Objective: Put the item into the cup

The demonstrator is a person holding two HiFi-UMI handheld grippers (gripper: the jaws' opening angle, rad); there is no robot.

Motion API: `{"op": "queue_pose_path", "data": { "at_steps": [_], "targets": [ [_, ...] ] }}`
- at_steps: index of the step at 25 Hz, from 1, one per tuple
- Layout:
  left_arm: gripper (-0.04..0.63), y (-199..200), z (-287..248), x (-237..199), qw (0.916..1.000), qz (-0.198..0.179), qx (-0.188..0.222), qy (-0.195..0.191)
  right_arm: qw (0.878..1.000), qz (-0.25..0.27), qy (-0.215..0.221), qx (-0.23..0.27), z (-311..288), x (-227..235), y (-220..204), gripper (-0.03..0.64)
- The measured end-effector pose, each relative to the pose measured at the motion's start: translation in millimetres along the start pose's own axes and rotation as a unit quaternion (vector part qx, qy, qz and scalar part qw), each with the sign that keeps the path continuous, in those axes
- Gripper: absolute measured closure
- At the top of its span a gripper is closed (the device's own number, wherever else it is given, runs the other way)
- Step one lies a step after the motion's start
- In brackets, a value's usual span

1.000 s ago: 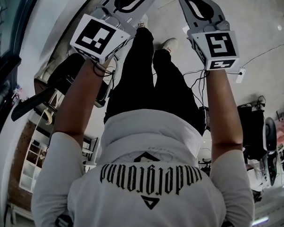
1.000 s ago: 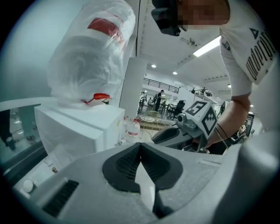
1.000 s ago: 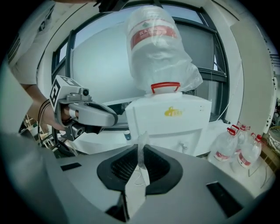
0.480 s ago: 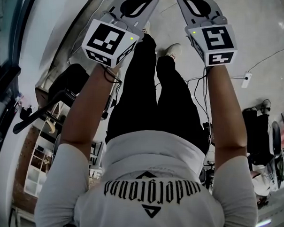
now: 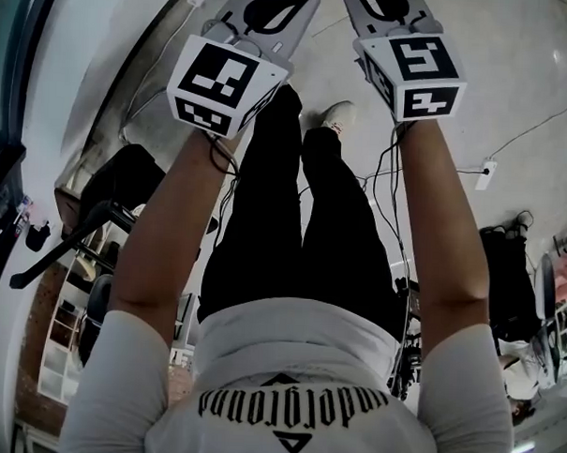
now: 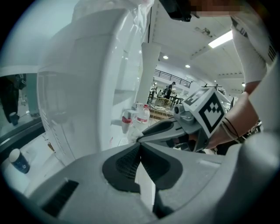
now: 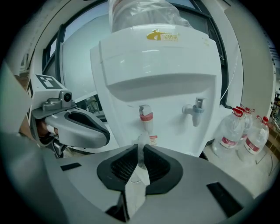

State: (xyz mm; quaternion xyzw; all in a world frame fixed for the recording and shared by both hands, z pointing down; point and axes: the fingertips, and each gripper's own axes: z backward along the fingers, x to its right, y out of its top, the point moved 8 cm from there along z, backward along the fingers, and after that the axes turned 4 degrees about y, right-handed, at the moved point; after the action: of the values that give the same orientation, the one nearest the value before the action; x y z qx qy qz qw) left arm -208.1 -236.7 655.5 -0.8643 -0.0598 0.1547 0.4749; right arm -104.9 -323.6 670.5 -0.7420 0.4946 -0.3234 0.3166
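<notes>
White and tall, a water dispenser (image 7: pixel 162 61) stands straight ahead of both tools. It has a red tap (image 7: pixel 145 116) on the left, a blue tap (image 7: pixel 196 109) on the right and a plastic-wrapped bottle (image 7: pixel 144 11) seated on top. Several water bottles (image 7: pixel 236 131) with red caps stand on the floor (image 7: pixel 249 164) just beside it, to the right.

In the right gripper view, I see my right gripper (image 7: pixel 141 149) fully closed. Its dark ribbed pads (image 7: pixel 123 165) pinch the item (image 7: pixel 142 141), a thin, pale, translucent strip. A short end pokes up past the jaw tips, in line with the red tap behind it, and the rest runs back between the jaws toward the camera. I cannot tell what the strip is made of.

In the left gripper view, my left gripper (image 6: pixel 140 146) is closed too, its tips touching. A pale wedge shows in the slit behind the tips. I cannot tell whether that is something held or only the light background.

From the head view, two bare forearms (image 5: pixel 175 235) stretch out in front. The grippers sit side by side at the far end, near each other but apart. Each carries a black-and-white marker cube (image 5: pixel 224 82). Under the arms I see a white shirt (image 5: pixel 295 381), black trousers (image 5: pixel 302 231) and white shoes (image 5: pixel 337 113). Cables and a power strip (image 5: pixel 486 170) lie on the pale floor to the right.
</notes>
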Motion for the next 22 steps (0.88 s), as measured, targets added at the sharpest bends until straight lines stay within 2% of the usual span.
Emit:
{"op": "queue_pose_path", "data": {
  "at_steps": [6, 22],
  "targets": [
    [0.580, -17, -12, -11, 0.9998, 0.010, -0.005, 0.015, 1.000, -0.003, -0.005, -0.013, -28, 9, -17, 0.566],
    [0.580, -29, -21, -11, 0.9998, 0.000, -0.016, 0.010, 1.000, -0.007, -0.006, -0.016, -60, 14, -24, 0.566]
  ]
}}
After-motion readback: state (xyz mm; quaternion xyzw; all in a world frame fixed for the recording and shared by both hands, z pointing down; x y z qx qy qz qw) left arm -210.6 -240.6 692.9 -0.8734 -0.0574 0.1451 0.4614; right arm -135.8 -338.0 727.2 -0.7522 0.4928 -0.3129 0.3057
